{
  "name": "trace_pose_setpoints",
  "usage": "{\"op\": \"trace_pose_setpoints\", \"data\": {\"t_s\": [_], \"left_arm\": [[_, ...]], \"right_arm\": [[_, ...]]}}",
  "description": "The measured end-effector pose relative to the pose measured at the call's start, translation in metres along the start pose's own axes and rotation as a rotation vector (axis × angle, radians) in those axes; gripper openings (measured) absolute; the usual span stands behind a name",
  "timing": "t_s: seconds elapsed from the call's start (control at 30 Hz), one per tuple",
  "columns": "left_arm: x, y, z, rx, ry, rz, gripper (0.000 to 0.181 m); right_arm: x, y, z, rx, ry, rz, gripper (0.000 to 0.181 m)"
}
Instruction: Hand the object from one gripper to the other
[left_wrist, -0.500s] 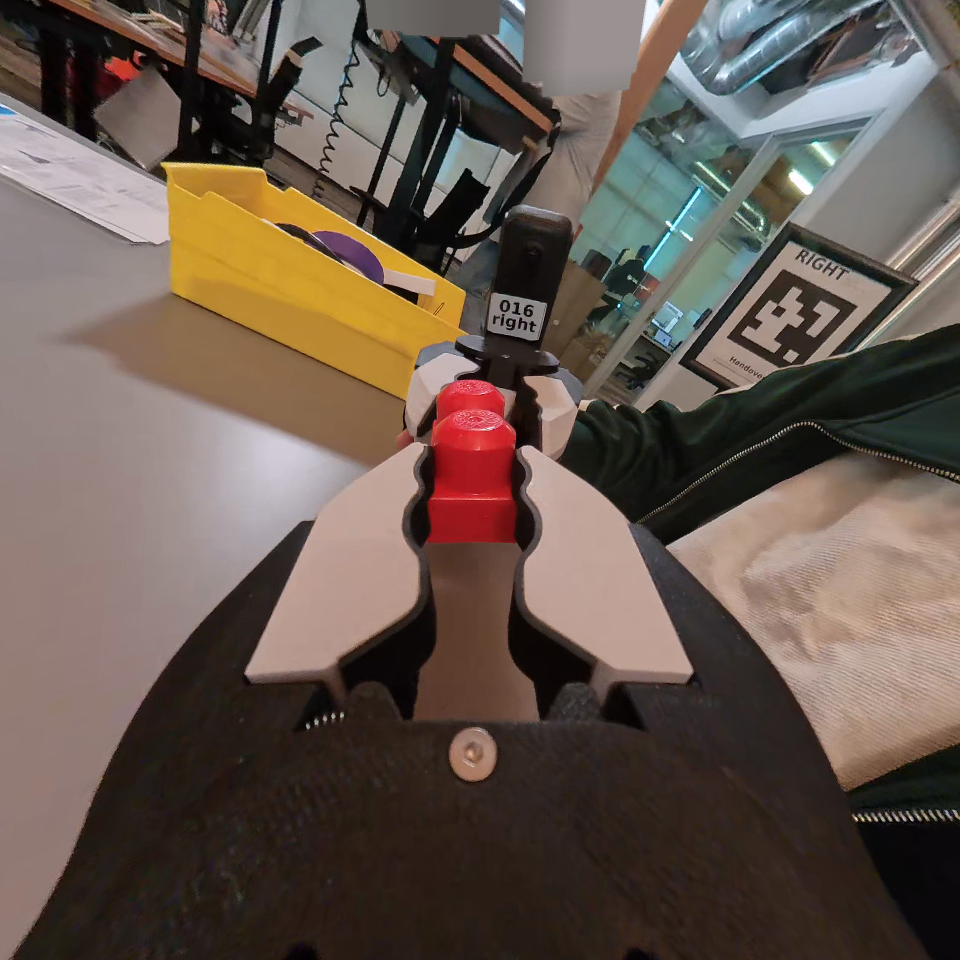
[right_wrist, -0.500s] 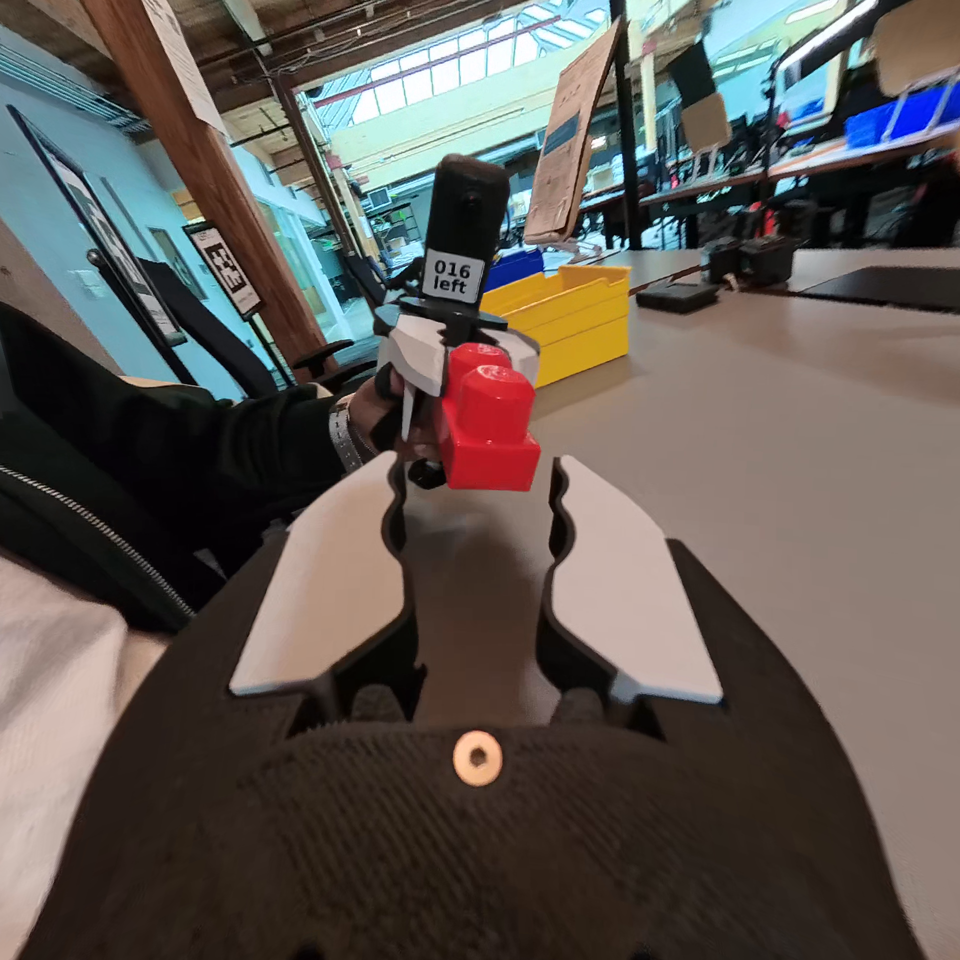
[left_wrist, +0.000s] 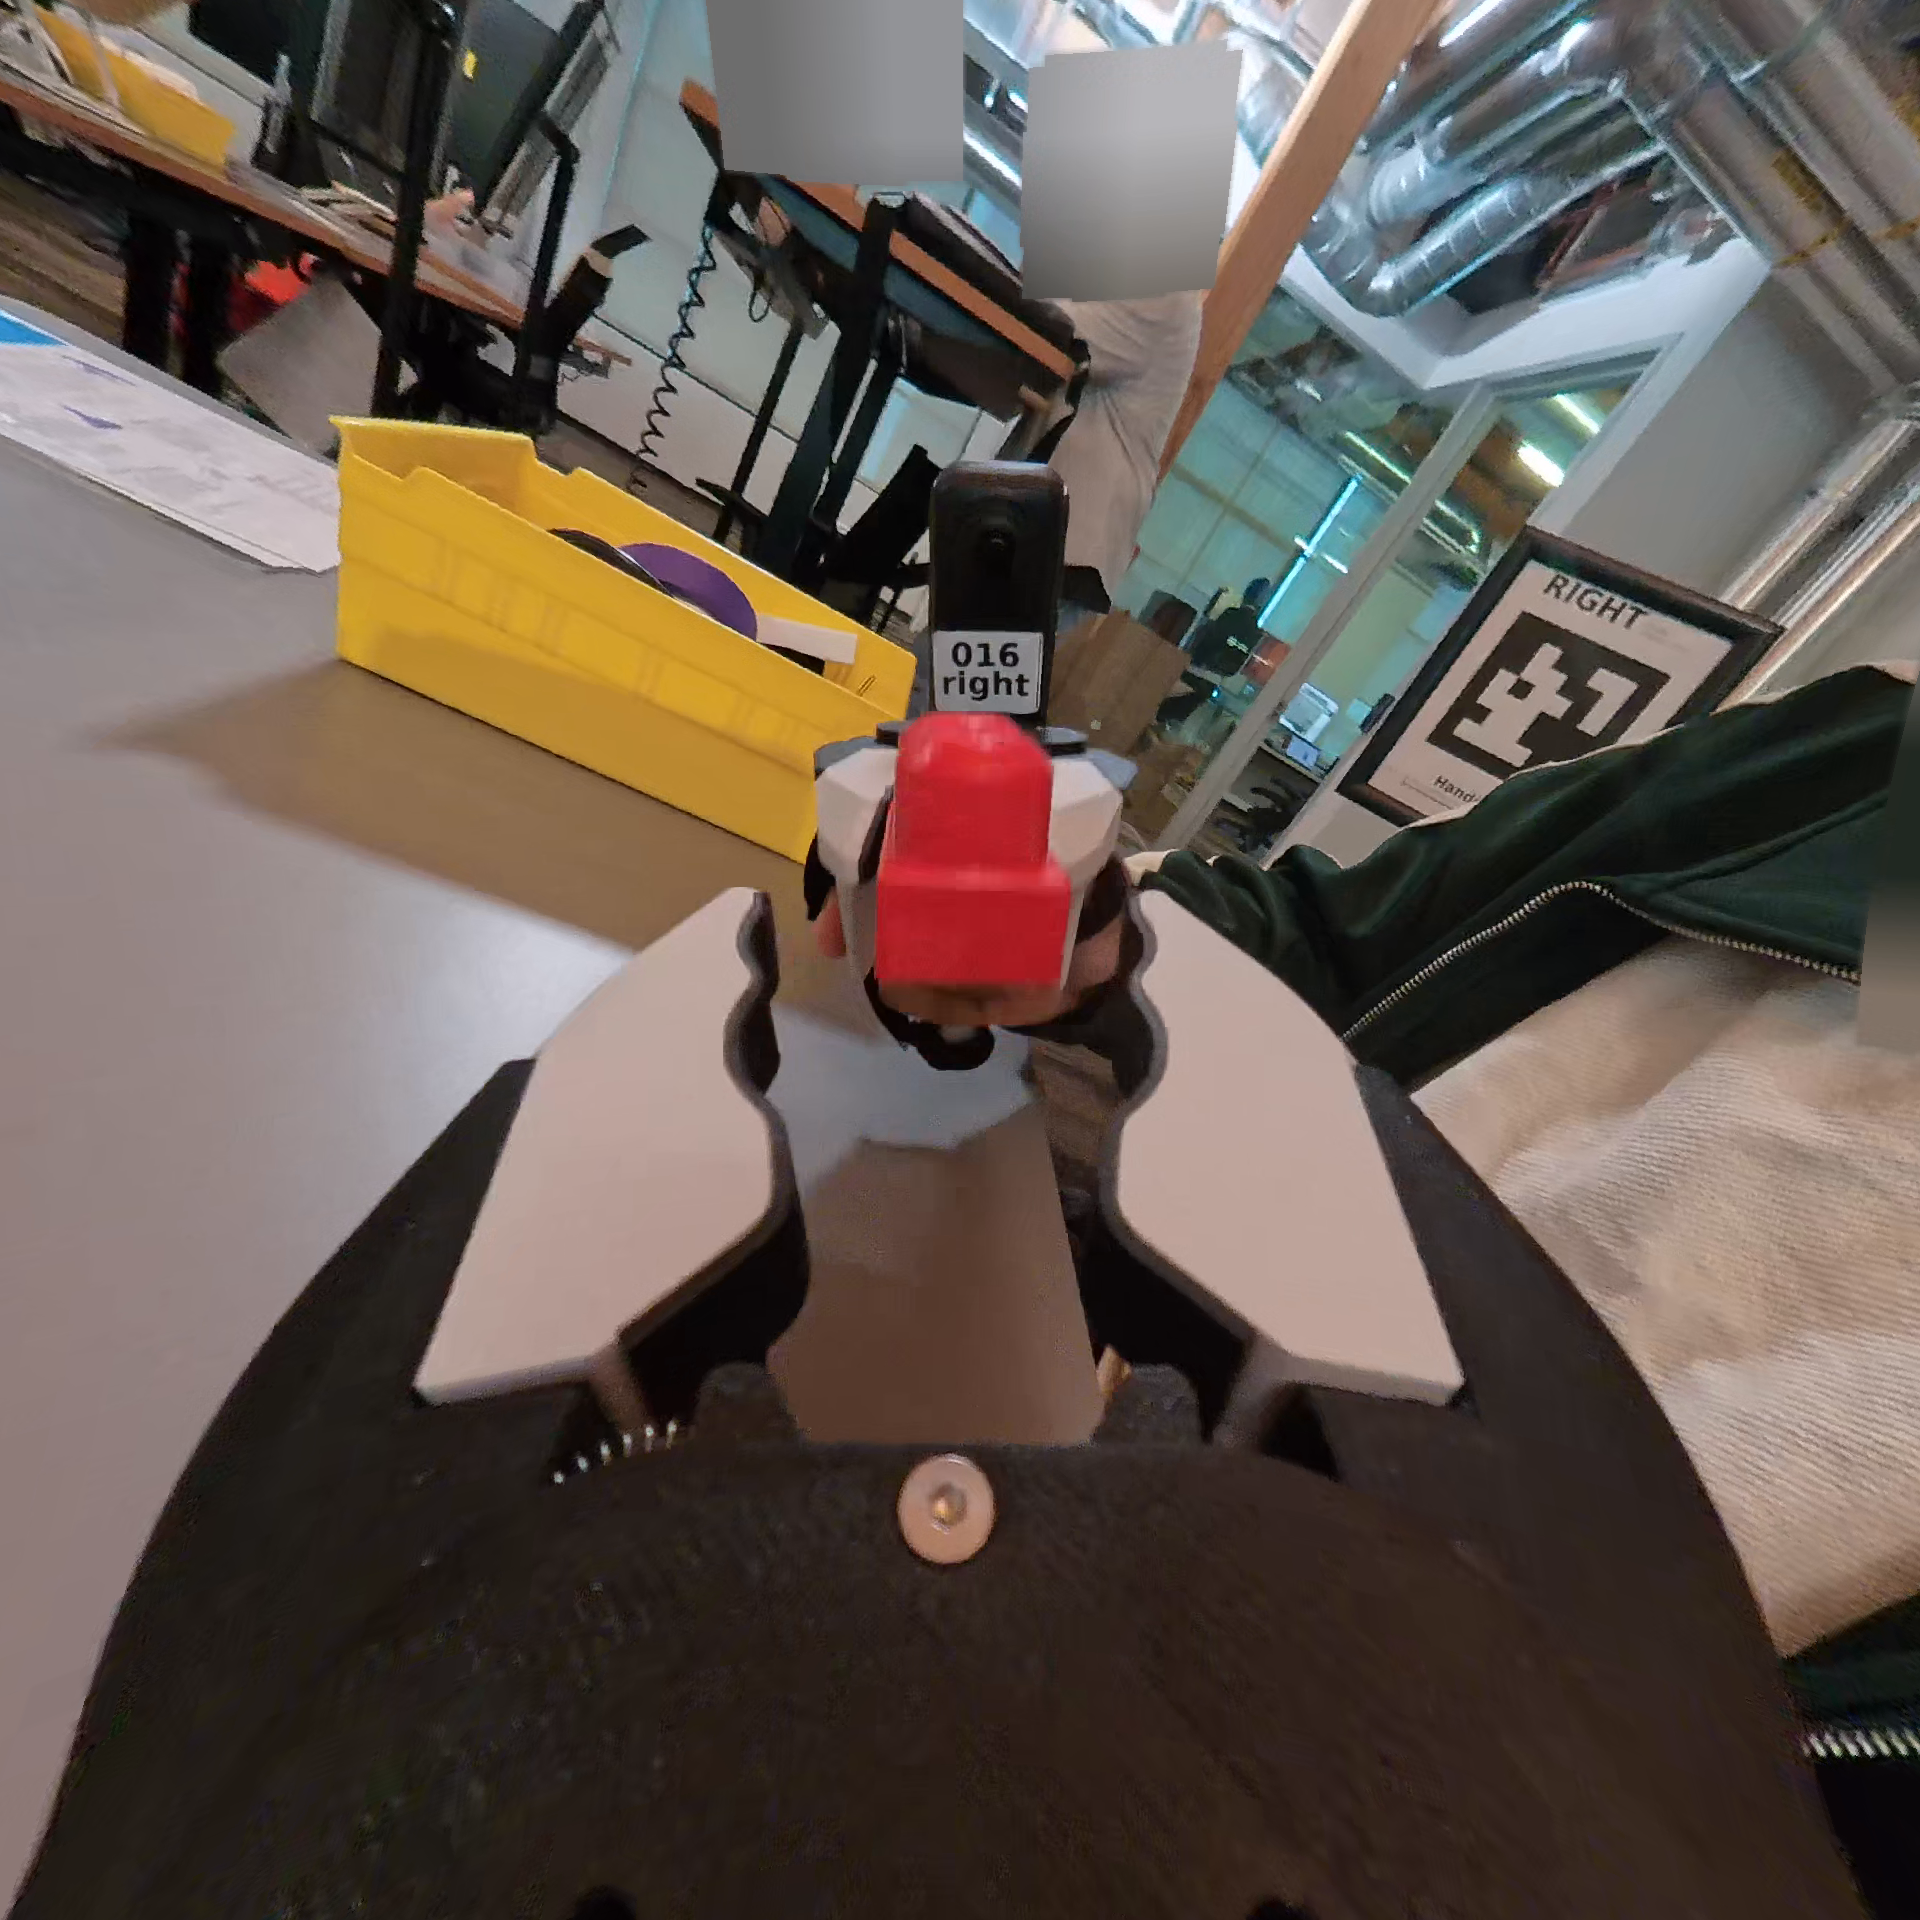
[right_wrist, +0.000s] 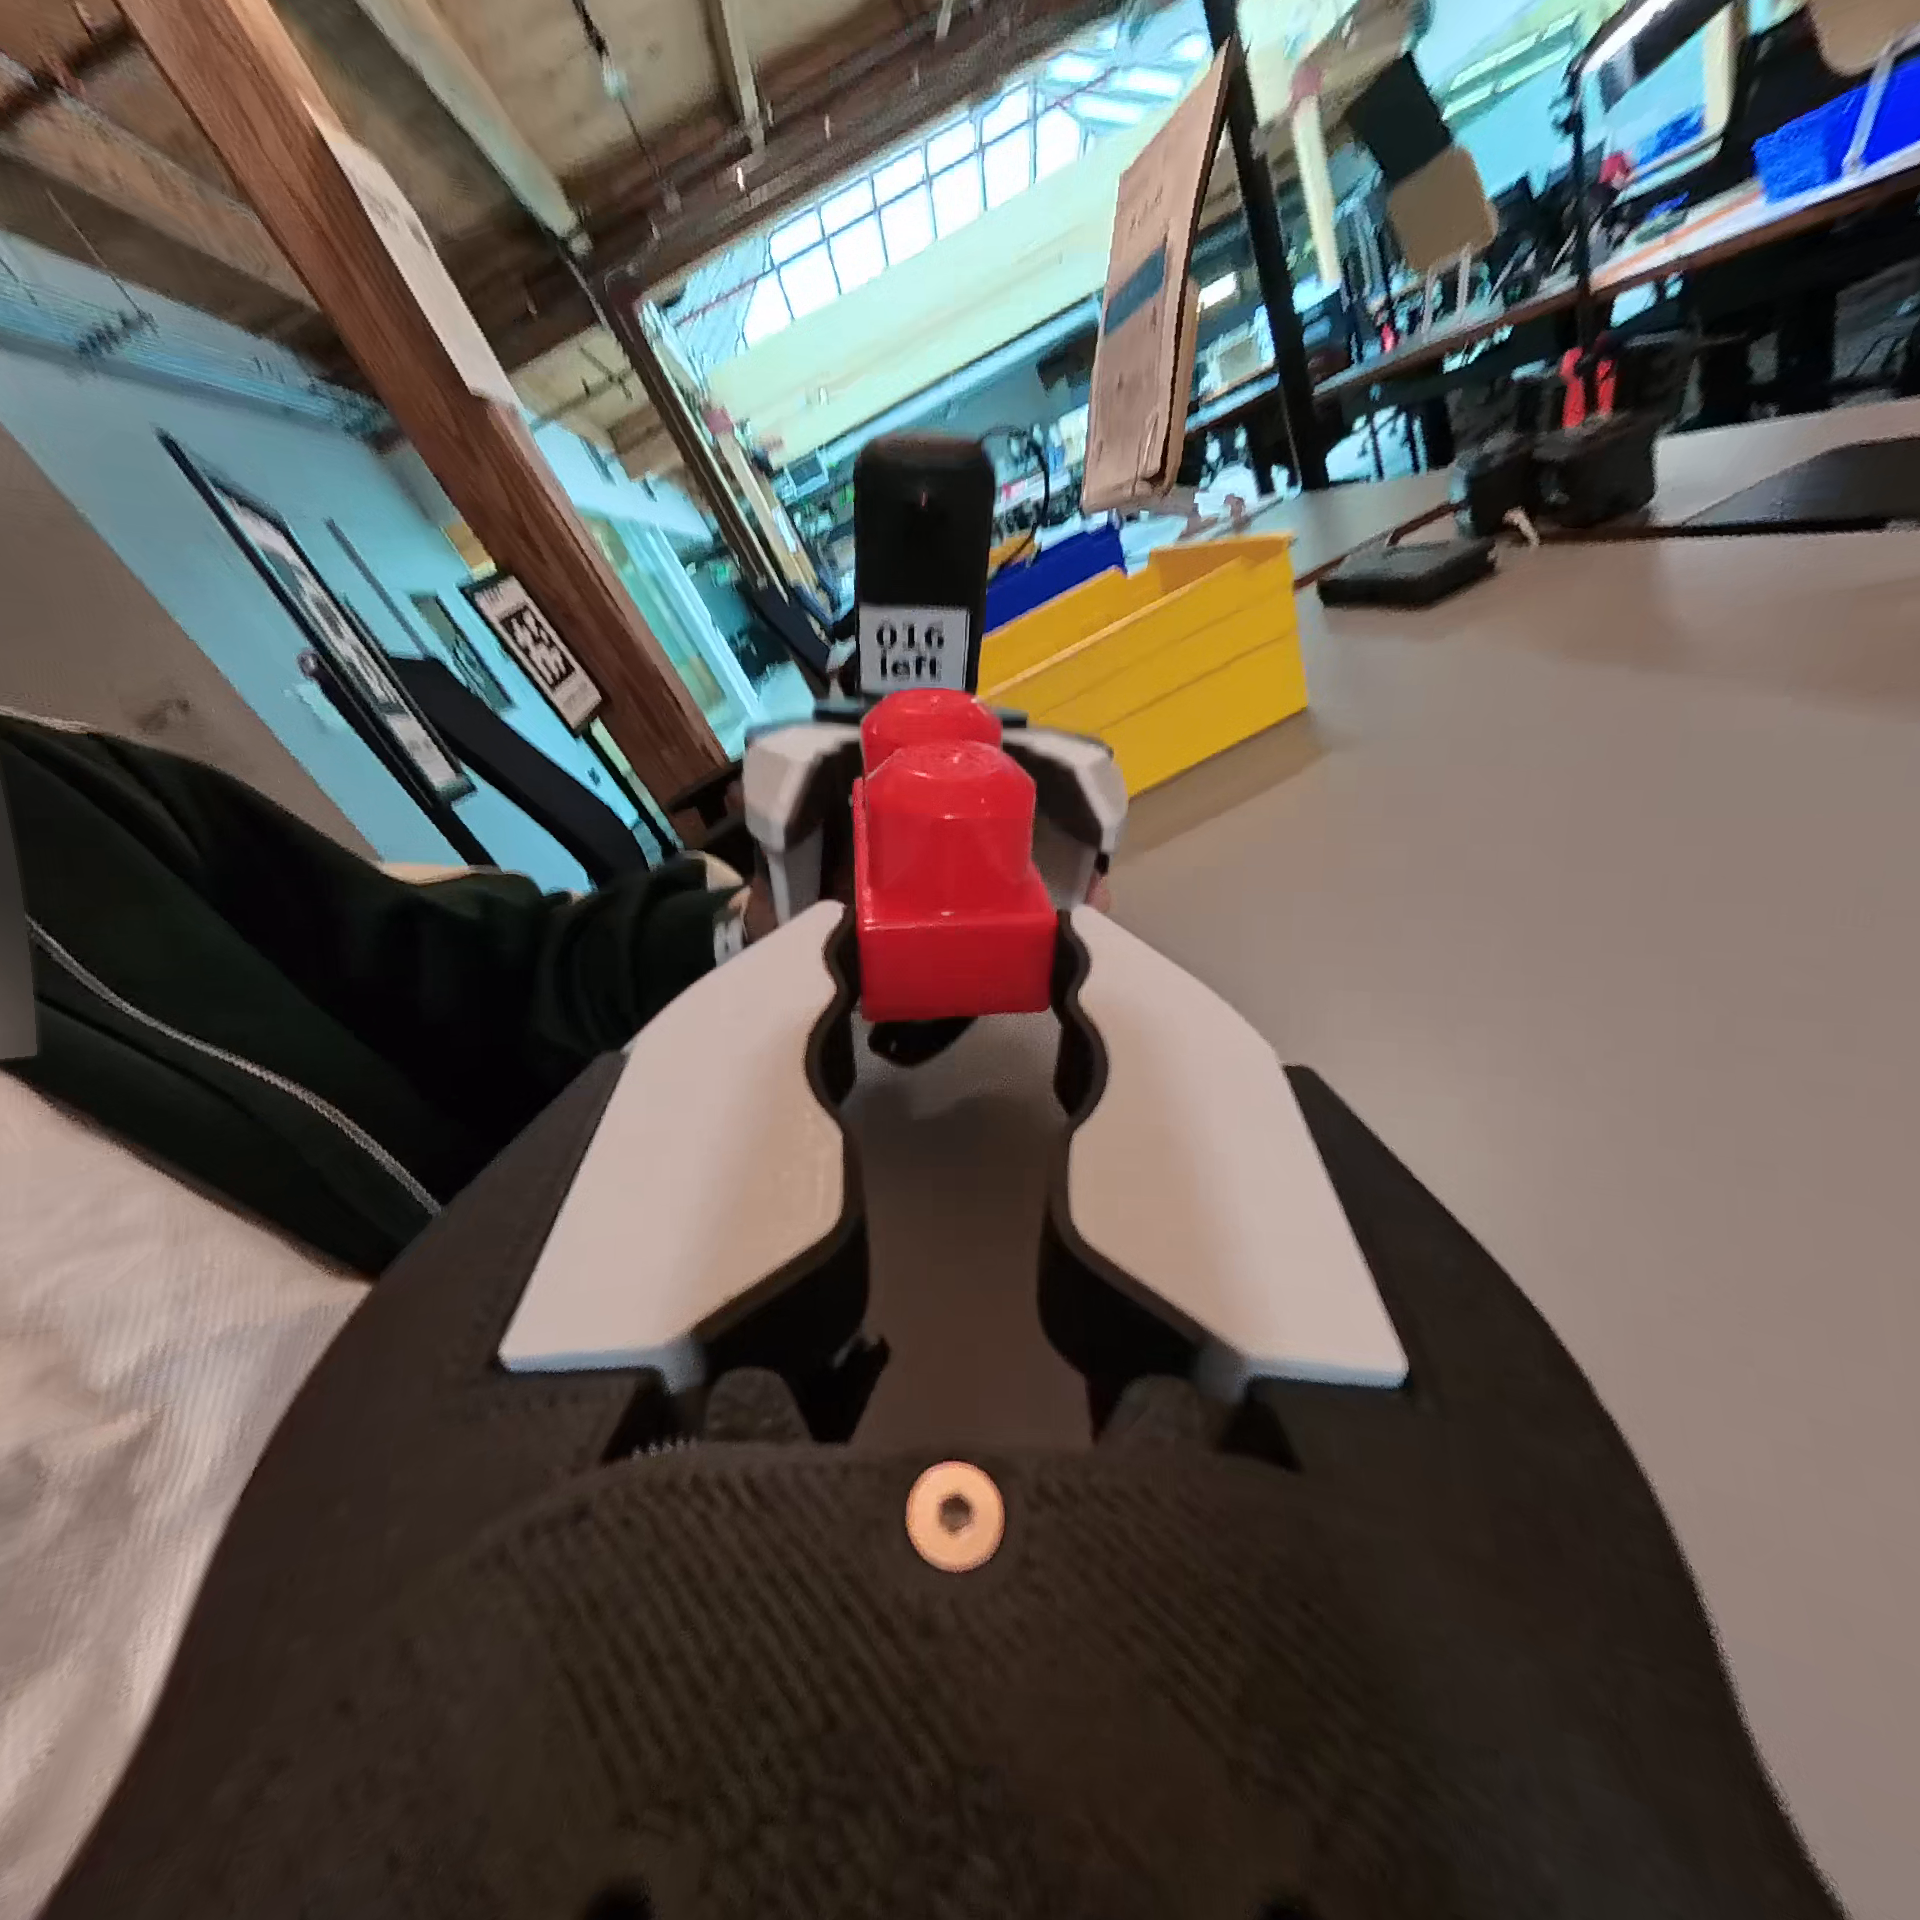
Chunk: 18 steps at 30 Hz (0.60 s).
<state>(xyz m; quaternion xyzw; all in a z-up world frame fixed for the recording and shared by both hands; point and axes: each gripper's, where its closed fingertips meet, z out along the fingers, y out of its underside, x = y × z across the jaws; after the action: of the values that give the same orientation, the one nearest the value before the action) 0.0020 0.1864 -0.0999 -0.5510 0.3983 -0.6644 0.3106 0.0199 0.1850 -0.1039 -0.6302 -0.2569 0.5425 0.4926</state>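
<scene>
A red two-stud toy brick sits between the tips of my right gripper, which is shut on its base and holds it above the table. In the left wrist view the same brick hangs just beyond my left gripper, whose fingers are spread wide and touch nothing. The right gripper faces me there, behind the brick. In the right wrist view the left gripper stands open right behind the brick.
A yellow bin holding a purple item stands on the grey table; it also shows in the right wrist view. Papers lie far left. Black devices sit at the back. A person's dark green sleeve is close. The grippers are tip to tip, or close to it.
The brick has passed from the left gripper to the right. The left gripper opened and drew back a little; the right gripper closed on the brick.
</scene>
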Motion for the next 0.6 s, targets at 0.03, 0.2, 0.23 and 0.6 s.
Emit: {"op": "trace_pose_setpoints", "data": {"t_s": [0.03,0.2,0.23,0.6], "left_arm": [[-0.001,0.002,-0.001,-0.001,-0.002,0.005,0.064],[-0.009,0.014,-0.001,-0.025,0.007,-0.050,0.058],[-0.011,0.016,0.000,-0.028,0.003,-0.056,0.058],[-0.005,0.019,0.005,-0.023,0.015,-0.037,0.050]], "right_arm": [[0.002,-0.006,-0.004,0.027,0.003,0.013,0.036],[0.015,-0.013,-0.020,0.070,0.016,0.063,0.035],[0.015,-0.014,-0.021,0.075,0.014,0.070,0.035],[0.012,0.004,-0.010,-0.015,0.020,0.022,0.036]]}}
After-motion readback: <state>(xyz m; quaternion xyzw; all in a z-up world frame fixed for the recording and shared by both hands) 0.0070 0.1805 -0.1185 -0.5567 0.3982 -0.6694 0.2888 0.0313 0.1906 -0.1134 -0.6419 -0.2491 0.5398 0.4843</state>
